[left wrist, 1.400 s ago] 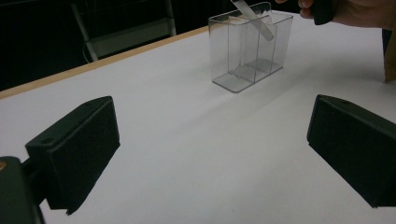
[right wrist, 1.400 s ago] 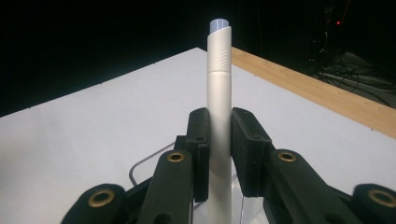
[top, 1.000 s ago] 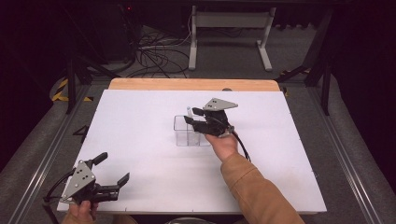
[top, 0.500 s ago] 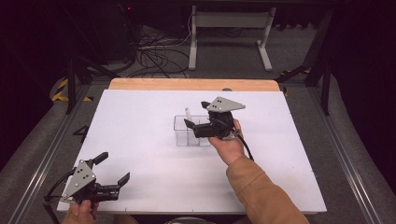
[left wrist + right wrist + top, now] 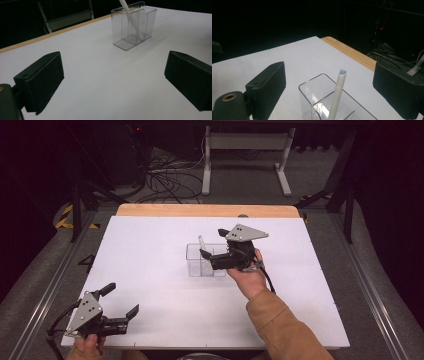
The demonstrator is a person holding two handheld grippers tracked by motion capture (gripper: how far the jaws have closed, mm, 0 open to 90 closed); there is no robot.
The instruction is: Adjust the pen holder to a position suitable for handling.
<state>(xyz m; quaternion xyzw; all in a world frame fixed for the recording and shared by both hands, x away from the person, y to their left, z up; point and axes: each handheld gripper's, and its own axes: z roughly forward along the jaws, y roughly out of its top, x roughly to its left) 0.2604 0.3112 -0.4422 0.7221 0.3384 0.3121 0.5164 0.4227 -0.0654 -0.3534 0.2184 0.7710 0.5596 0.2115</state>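
A clear plastic holder [image 5: 204, 262] with compartments stands near the middle of the white table [image 5: 150, 250]. A white pen [image 5: 201, 241] leans upright inside it. My right gripper [image 5: 215, 244] hovers just right of the holder, open, one jaw either side of the pen's top and touching nothing. In the right gripper view the pen [image 5: 338, 92] rises from the holder [image 5: 308, 91] between the wide-apart jaws. My left gripper [image 5: 120, 300] rests open at the table's near left corner. From the left gripper view the holder [image 5: 133, 27] and pen [image 5: 128, 15] stand far ahead.
A wooden strip [image 5: 205, 210] borders the table's far edge. Beyond it, on the dark floor, are a metal stand [image 5: 245, 155] and cables [image 5: 165, 175]. Metal rails run along both sides of the table.
My right gripper has drawn back a little to the right, away from the holder, and the pen's top now shows free. The left gripper has not moved.
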